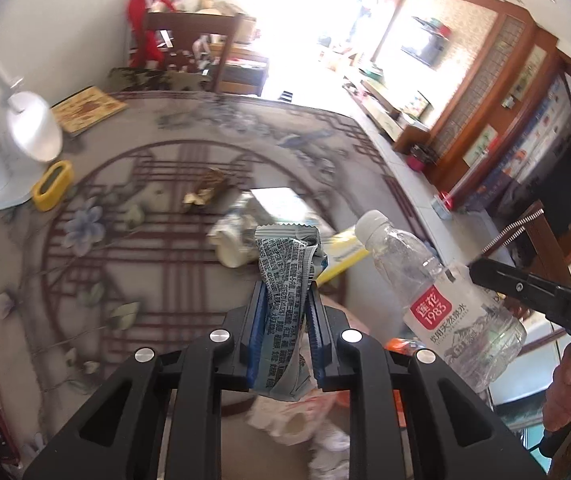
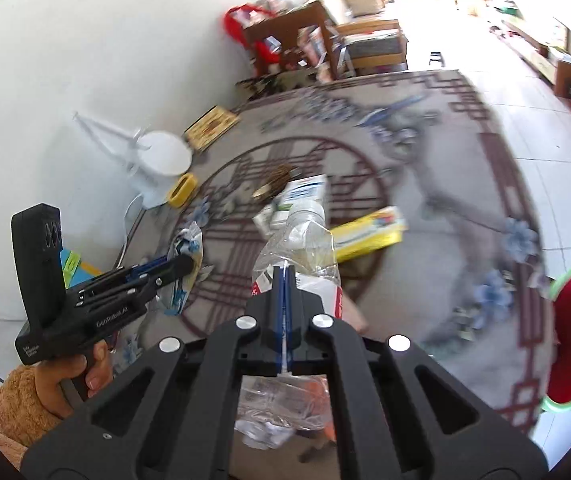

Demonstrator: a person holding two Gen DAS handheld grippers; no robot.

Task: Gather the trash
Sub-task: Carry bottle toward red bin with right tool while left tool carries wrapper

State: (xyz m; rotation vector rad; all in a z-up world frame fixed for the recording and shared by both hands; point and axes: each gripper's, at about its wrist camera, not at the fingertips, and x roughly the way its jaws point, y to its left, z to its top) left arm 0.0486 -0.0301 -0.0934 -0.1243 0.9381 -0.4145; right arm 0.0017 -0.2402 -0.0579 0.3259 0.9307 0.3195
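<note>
- The crumpled grey snack wrapper (image 1: 285, 280) is up off the counter, pinched between the blue-padded fingers (image 1: 259, 320) of the left gripper (image 1: 287, 300), so that piece is basically collected.
- The clear water bottle (image 1: 441, 300) is also in the air, just to the right of the wrapper. The right gripper (image 2: 284, 280) has its fingers squeezed almost together on the bottle's label part, crushing the thin plastic a bit.
- So two pieces are in hand, but neither is in a bin yet. I can't see a bin for sure, though there's some bagged stuff (image 1: 297, 420) low down under the grippers that might be the dump spot.
- Still left on the patterned counter (image 1: 125, 280): a yellow box (image 2: 369, 232) to the right, a white-and-blue carton (image 2: 305, 192) further back, a brownish scrap (image 1: 209, 188) beyond that, and some pale crumpled bits (image 1: 233, 240).
- Over at the far left are a white desk lamp (image 1: 25, 148) and a yellow tape roll (image 1: 53, 184), which probably aren't trash.
- I'd say it's well short of done.
</note>
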